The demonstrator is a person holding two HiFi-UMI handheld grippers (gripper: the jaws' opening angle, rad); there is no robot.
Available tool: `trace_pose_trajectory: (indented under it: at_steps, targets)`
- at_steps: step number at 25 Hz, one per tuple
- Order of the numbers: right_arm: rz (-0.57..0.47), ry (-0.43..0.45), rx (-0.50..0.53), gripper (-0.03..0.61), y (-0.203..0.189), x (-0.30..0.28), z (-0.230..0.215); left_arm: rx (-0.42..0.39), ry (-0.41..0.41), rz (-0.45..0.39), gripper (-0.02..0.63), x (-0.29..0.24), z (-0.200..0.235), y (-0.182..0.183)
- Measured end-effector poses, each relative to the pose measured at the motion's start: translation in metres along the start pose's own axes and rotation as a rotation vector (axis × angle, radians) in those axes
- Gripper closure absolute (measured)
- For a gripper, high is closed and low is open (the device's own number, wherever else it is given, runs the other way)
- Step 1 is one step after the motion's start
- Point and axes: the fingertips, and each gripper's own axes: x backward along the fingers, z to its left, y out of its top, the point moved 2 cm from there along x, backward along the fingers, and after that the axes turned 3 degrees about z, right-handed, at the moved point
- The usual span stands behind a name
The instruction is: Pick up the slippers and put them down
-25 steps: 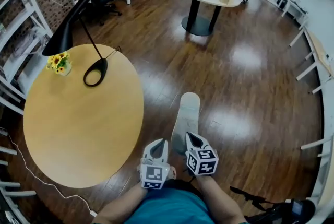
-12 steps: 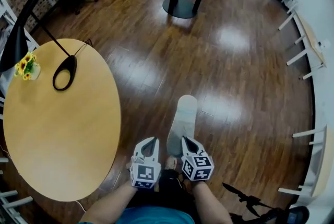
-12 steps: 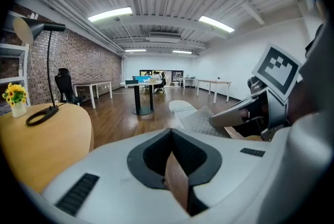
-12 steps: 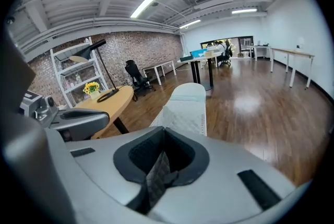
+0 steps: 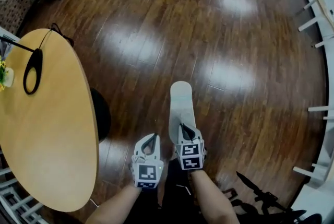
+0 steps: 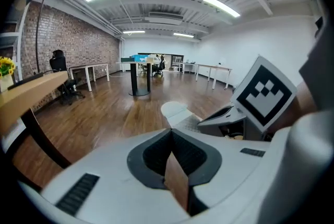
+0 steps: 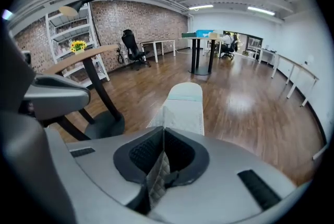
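Slipper [image 5: 181, 105] hangs over the floor [image 5: 235, 35], pinched by its thin near edge in your right gripper [image 5: 183, 127], fingers clenched; left gripper [image 5: 152, 137] is clenched on nothing. Lower hastily and the toe could strike first, twisting it loose.

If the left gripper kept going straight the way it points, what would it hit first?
Likely the bare wooden floor, between the table base and the slipper; nothing else seems in line.

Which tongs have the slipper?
The right tongs, shut on the pale slipper. The left tongs are shut too, with nothing between them.
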Motion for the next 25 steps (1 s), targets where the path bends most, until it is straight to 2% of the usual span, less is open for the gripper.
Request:
trace_pose_trajectory:
  at_steps: [3, 9, 18, 25]
  targets:
    - [0.035, 0.014, -0.001, 0.554, -0.027, -0.047, -0.013, -0.025, -0.009, 0.017, 0.607, -0.038, -0.002, -0.022]
    - [0.089, 0.051, -0.041, 0.554, -0.079, -0.129, -0.033, -0.008, -0.005, 0.07, 0.607, -0.111, 0.013, -0.077]
    - [0.126, 0.054, -0.012, 0.554, -0.139, -0.253, -0.07, 0.05, 0.031, 0.031, 0.607, -0.218, 0.035, -0.152]
    - [0.144, 0.057, 0.024, 0.534, -0.161, -0.352, -0.083, 0.084, 0.051, 0.046, 0.607, -0.269, 0.057, -0.194]
